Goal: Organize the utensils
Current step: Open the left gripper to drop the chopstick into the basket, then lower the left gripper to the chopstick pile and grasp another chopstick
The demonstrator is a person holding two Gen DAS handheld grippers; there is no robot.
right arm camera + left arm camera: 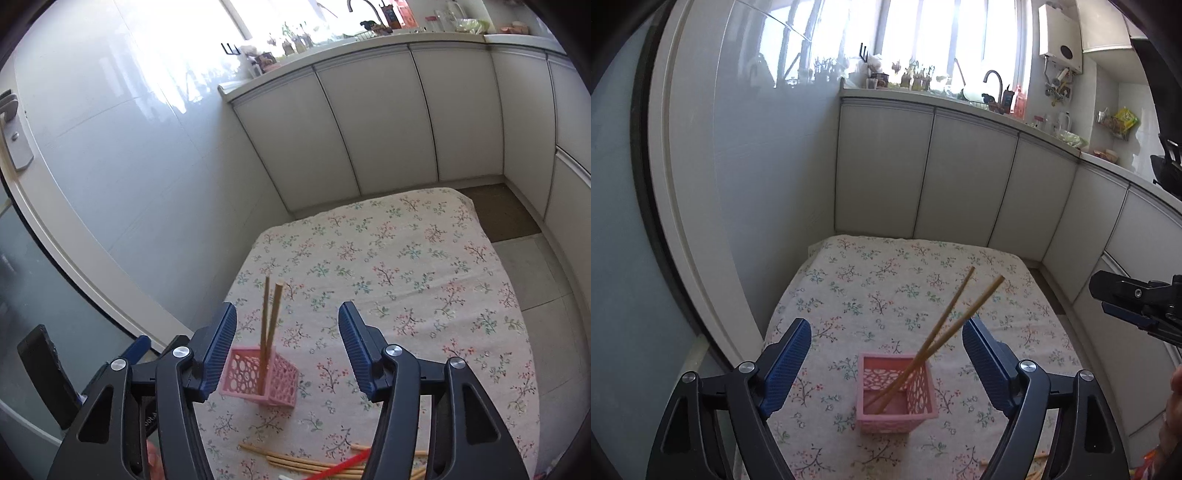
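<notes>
A pink perforated holder (897,393) stands on the floral tablecloth (886,288), with two wooden chopsticks (955,314) leaning in it. My left gripper (886,363) is open and empty, held above the holder, its fingers wide on either side. In the right wrist view the holder (260,380) and its chopsticks (269,321) sit below left of centre. My right gripper (288,347) is open and empty above the cloth, just right of the holder. Several loose chopsticks (306,459) and a red utensil (341,467) lie on the cloth near the front edge.
White cabinets (960,177) under a cluttered counter with a sink tap (993,83) run behind and to the right of the table. A glossy wall and door frame (683,221) stand on the left. The right gripper shows at the right edge of the left wrist view (1137,302).
</notes>
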